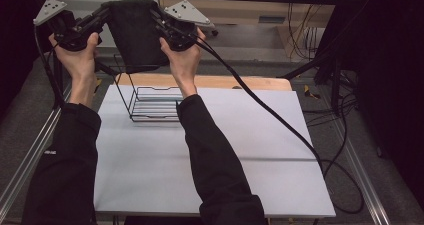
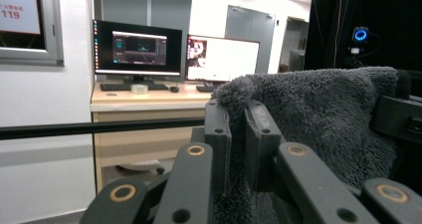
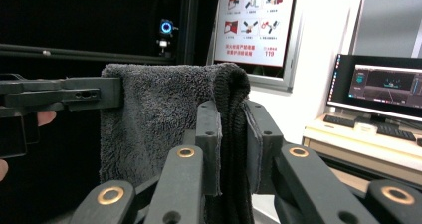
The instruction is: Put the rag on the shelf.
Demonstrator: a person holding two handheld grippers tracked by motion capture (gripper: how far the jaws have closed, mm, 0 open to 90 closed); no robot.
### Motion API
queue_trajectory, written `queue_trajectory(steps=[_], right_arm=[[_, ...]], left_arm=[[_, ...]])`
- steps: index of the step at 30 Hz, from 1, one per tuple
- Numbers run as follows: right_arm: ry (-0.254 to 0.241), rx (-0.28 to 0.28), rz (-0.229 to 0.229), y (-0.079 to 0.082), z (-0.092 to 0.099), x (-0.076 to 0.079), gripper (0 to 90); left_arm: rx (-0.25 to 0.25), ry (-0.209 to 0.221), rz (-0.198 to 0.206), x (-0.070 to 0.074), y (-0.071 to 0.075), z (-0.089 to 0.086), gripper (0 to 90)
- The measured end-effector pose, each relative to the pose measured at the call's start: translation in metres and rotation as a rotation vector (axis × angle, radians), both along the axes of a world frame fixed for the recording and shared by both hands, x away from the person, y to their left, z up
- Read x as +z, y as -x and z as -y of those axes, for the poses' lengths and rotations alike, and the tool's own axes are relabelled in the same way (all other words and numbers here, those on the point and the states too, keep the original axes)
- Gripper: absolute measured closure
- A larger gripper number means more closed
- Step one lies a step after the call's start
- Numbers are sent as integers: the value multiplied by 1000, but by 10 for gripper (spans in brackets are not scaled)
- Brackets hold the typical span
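A person holds 2 grippers up in the air, above the far edge of the table. Between them hangs a dark grey towel, stretched by its 2 upper corners. The left gripper is closed on the towel's left upper corner; in the left gripper view its 2 black jaws stand close together with the fluffy cloth pressed between them. The right gripper is closed on the other upper corner, and in the right gripper view a folded edge of the towel sits tight between its jaws, with the left gripper's jaws at the far corner.

The towel hangs straight down, and its lower edge is just above a black wire rack. The rack stands on the table near the far edge, toward the far left corner, in front of a wooden board along that edge. Whether the towel touches the rack, I cannot tell.
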State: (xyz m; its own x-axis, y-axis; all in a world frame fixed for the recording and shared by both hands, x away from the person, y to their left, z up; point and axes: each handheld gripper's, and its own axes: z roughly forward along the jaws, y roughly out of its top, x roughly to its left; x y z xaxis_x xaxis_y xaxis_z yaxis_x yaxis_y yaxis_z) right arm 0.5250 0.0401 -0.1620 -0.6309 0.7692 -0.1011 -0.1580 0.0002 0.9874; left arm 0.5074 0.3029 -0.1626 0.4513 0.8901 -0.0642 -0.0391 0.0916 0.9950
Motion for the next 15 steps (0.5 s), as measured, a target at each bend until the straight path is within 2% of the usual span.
queue_trajectory(steps=[5,10,15], right_arm=[[26,-1,-18,1,1,-6,790],[28,4,-45,1,4,-15,790],[71,3,-44,5,2,-20,790]], left_arm=[[0,-32,-6,-4,3,1,814],[-13,-44,-19,-13,4,2,814],[-18,-44,-31,-22,5,0,814]])
